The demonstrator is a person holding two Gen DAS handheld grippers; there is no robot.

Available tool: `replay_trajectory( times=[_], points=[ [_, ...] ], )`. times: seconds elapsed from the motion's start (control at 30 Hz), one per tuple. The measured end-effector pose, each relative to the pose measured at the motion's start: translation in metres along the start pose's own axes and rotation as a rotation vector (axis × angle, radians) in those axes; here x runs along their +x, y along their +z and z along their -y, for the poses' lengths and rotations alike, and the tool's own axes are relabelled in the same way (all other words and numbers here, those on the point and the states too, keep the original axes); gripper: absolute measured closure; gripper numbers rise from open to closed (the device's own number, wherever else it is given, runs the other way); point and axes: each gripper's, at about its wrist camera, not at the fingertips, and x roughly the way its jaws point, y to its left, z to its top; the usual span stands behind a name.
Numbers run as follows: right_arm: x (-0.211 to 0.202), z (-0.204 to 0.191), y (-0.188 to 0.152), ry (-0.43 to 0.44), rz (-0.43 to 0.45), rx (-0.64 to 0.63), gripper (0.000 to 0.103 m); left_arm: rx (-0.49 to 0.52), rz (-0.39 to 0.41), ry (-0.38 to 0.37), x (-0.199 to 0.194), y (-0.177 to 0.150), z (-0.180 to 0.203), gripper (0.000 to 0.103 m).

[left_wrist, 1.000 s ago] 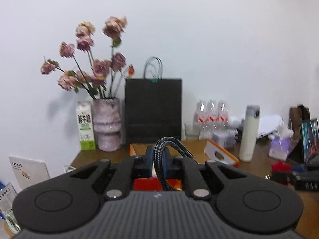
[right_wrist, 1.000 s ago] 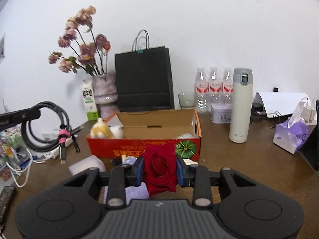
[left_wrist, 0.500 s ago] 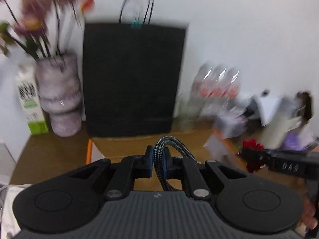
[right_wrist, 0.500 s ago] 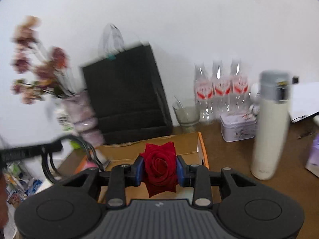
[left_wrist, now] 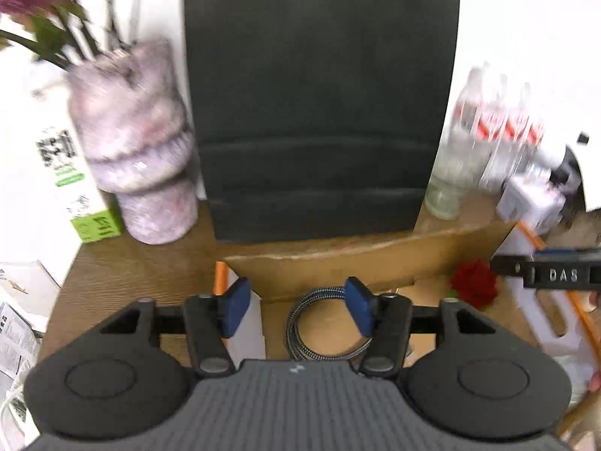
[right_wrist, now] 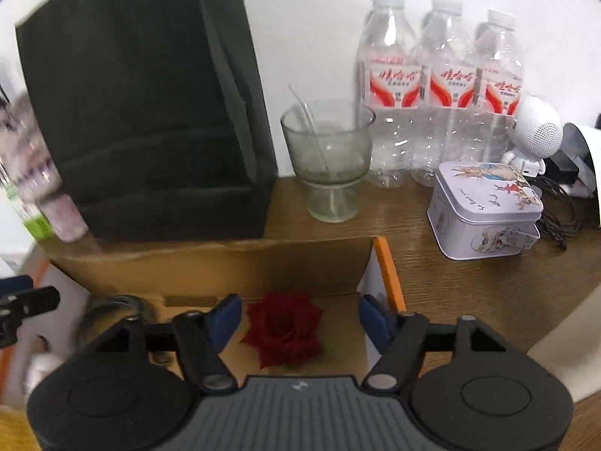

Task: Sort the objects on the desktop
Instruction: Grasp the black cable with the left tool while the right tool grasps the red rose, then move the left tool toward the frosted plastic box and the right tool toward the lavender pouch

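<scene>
Both grippers have let go since half a second ago: the braided cable that was pinched in the left one and the red rose that was pinched in the right one now lie on the floor of the open cardboard box (left_wrist: 338,263), so I judge these two items sorted. Going left to right, the milk carton (left_wrist: 64,173) and the mottled vase (left_wrist: 139,150) stand at the table's (left_wrist: 124,270) back left corner, with the black paper bag (left_wrist: 319,105) against the wall behind the box. The left gripper (left_wrist: 298,306) hovers over the box's left half, its fingers spread wide and empty, the coiled cable (left_wrist: 319,323) resting just below and between them near the box's left wall. The right gripper (right_wrist: 300,319) hangs over the right half, fingers likewise wide and holding nothing, with the rose (right_wrist: 283,329) lying between them close to the box's orange right edge. Beyond the box's back wall stand a glass cup (right_wrist: 326,158), three water bottles (right_wrist: 439,86) and a printed tin (right_wrist: 484,210) toward the table's back right. Room is tight behind, where the bag and cup sit close; the open way out appears to be straight up and back toward the table's front edge.
</scene>
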Motion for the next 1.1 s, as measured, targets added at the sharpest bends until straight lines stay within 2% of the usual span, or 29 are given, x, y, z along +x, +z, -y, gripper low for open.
replay_trajectory(
  times=[0.03, 0.07, 0.13, 0.27, 0.33, 0.43, 0.47, 0.53, 0.6, 0.73, 0.77, 0.87, 0.93, 1.03, 1.1],
  points=[
    [-0.009, -0.001, -0.001, 0.004, 0.011, -0.001, 0.029, -0.015, 0.02, -0.002, -0.014, -0.002, -0.001, 0.036],
    [-0.021, -0.004, -0.007, -0.002, 0.021, -0.01, 0.029, -0.031, 0.044, -0.005, -0.03, -0.006, -0.002, 0.022],
    [-0.047, -0.011, -0.023, -0.015, 0.044, -0.026, 0.027, -0.059, 0.119, -0.033, -0.07, -0.024, -0.003, 0.008],
    [-0.111, -0.018, -0.074, -0.011, 0.114, -0.032, 0.023, -0.114, 0.2, -0.14, -0.147, -0.081, 0.003, 0.0],
    [-0.142, -0.027, -0.109, -0.043, 0.157, -0.073, 0.018, -0.126, 0.23, -0.165, -0.171, -0.115, 0.006, 0.0],
    [-0.172, -0.036, -0.157, -0.018, 0.155, -0.113, 0.018, -0.09, 0.259, -0.032, -0.191, -0.162, 0.015, 0.0],
    [-0.181, -0.039, -0.173, 0.008, 0.156, -0.118, 0.018, -0.075, 0.263, -0.019, -0.197, -0.177, 0.016, 0.0],
    [-0.197, -0.042, -0.207, 0.068, 0.175, -0.142, 0.018, -0.074, 0.255, -0.031, -0.206, -0.204, 0.016, 0.0],
    [-0.209, -0.044, -0.242, 0.079, 0.211, -0.133, 0.017, -0.081, 0.243, -0.053, -0.213, -0.235, 0.016, 0.0],
    [-0.219, -0.041, -0.305, 0.112, 0.164, -0.108, 0.017, -0.076, 0.22, -0.064, -0.218, -0.29, 0.02, 0.0],
    [-0.222, -0.041, -0.315, 0.118, 0.171, -0.119, 0.017, -0.073, 0.206, -0.072, -0.219, -0.301, 0.021, 0.0],
    [-0.23, -0.039, -0.33, 0.098, 0.21, -0.132, 0.017, -0.061, 0.157, -0.023, -0.209, -0.318, 0.027, 0.0],
    [-0.232, -0.033, -0.33, 0.133, 0.222, -0.105, 0.013, -0.044, 0.122, -0.01, -0.205, -0.319, 0.03, 0.0],
    [-0.229, -0.029, -0.328, 0.138, 0.219, -0.061, 0.014, -0.004, 0.101, -0.023, -0.201, -0.318, 0.034, 0.0],
    [-0.229, -0.027, -0.328, 0.145, 0.227, -0.053, 0.014, 0.009, 0.098, -0.004, -0.202, -0.319, 0.036, 0.0]
  ],
)
